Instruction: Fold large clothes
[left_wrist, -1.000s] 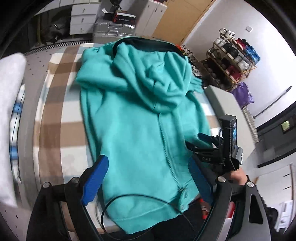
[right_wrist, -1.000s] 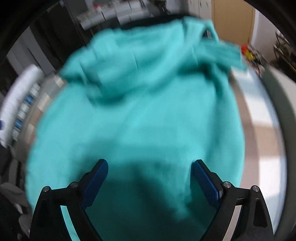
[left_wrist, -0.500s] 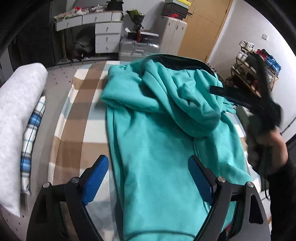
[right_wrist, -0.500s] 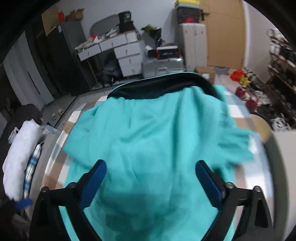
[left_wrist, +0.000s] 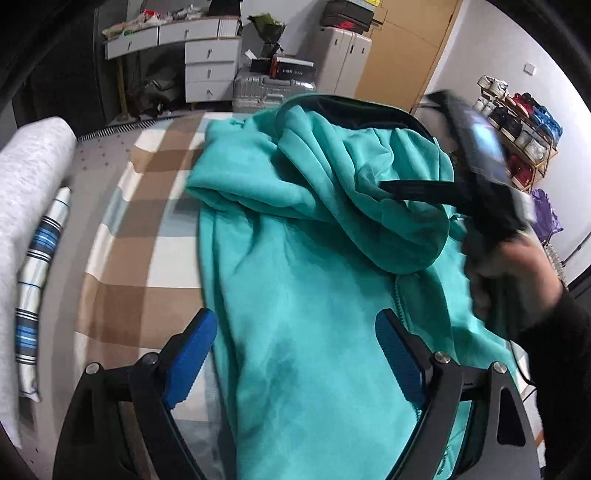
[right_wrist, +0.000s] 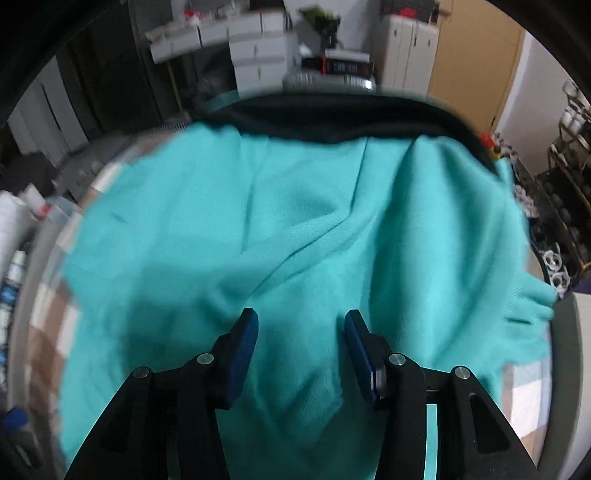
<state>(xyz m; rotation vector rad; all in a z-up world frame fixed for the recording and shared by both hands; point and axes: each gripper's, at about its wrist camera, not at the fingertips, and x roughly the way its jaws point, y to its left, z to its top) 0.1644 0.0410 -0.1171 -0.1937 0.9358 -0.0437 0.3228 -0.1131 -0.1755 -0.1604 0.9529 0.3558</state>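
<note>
A teal zip-up hoodie (left_wrist: 303, 280) lies on the brown, white and blue checked cover (left_wrist: 140, 221), hood (left_wrist: 369, 192) crumpled at the far end. My left gripper (left_wrist: 295, 321) hovers open above the hoodie's body, nothing between its blue pads. A person's hand (left_wrist: 506, 273) holds the right gripper at the hood's right side, one dark finger (left_wrist: 417, 189) reaching over the hood. In the right wrist view my right gripper (right_wrist: 303, 321) hangs over rumpled teal fabric (right_wrist: 295, 221). Its jaws are closing, with a ridge of cloth under the gap and the pads not pressing on it.
A white padded roll (left_wrist: 29, 192) and a blue-striped cloth (left_wrist: 40, 266) lie along the left edge. Beyond the far end stand a silver suitcase (left_wrist: 269, 88), white drawers (left_wrist: 210, 62) and a shoe rack (left_wrist: 517, 122) at the right.
The right gripper has travelled up the hoodie from its lower body to the hood, and its jaws have narrowed. The left gripper has tilted upward, still open.
</note>
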